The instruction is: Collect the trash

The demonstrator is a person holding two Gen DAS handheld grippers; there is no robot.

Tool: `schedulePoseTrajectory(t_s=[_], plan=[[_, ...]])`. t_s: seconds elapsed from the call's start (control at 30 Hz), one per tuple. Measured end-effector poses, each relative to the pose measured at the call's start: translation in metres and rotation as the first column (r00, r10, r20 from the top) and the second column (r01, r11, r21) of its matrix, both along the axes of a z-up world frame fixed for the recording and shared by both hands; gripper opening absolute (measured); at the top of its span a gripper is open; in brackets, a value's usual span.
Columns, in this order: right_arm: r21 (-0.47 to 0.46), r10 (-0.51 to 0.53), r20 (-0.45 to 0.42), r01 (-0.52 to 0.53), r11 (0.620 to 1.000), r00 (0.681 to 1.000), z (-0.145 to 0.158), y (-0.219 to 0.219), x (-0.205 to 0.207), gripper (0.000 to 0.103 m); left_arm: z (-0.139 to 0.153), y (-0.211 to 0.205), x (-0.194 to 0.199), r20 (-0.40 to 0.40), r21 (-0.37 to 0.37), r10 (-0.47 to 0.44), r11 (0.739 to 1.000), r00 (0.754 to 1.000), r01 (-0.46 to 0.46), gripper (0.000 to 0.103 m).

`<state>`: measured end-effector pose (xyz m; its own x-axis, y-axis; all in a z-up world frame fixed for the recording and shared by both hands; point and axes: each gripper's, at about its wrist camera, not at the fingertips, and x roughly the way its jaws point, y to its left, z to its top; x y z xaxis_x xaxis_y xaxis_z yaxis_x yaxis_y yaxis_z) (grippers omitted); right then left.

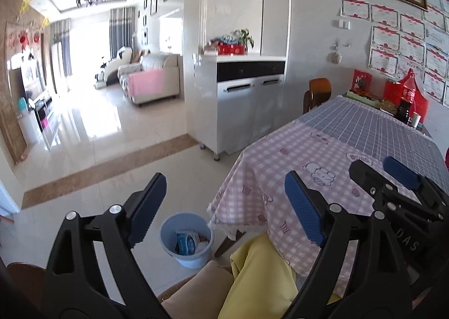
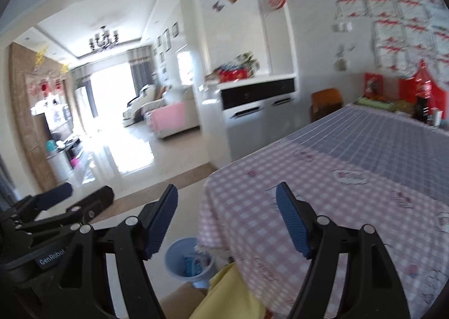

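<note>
A light blue bin (image 1: 186, 240) stands on the tiled floor beside the table corner, with a blue and white packet (image 1: 187, 242) and other scraps inside. My left gripper (image 1: 224, 201) hangs open and empty above it. My right gripper (image 1: 381, 171) shows at the right over the checked tablecloth (image 1: 322, 145). In the right wrist view, the right gripper (image 2: 227, 212) is open with nothing between its blue pads. It hovers over the table corner (image 2: 336, 167), with the bin (image 2: 176, 257) below. The left gripper (image 2: 75, 197) is low on the left.
A yellow cloth (image 1: 261, 277) lies over a beige-cushioned chair (image 1: 196, 288) right below both grippers. A white cabinet (image 1: 247, 100) stands past the table. Red boxes and a cola bottle (image 1: 407, 94) crowd the table's far end. A wooden chair (image 1: 317, 94) sits there too.
</note>
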<state>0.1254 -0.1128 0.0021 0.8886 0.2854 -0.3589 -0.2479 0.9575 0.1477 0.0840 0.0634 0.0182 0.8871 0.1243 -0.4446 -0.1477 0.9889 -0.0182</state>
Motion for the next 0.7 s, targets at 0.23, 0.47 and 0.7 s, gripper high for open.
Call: schedulePoseTrajectory(t_s=[0.23,0.47,0.7], plan=[[0.034,-0.073,0.045,0.071,0.997,0.996,0.006,-0.025,-0.027,0.071,0.017,-0.02,-0.019,0.061,-0.003,-0.052,0.999,0.997,0.052,0.086],[0.032,-0.098,0.114,0.095,0.995,0.989,0.014,-0.04,-0.052,0.071,0.027,-0.031,-0.035,0.113,0.055,-0.041,0.998,0.993,0.035,0.091],[0.022,-0.093,0.146,0.091,0.996,0.985,0.021,-0.042,-0.062,0.071,0.033,-0.034,-0.043,0.138,0.064,-0.033,0.998,0.99,0.024,0.092]])
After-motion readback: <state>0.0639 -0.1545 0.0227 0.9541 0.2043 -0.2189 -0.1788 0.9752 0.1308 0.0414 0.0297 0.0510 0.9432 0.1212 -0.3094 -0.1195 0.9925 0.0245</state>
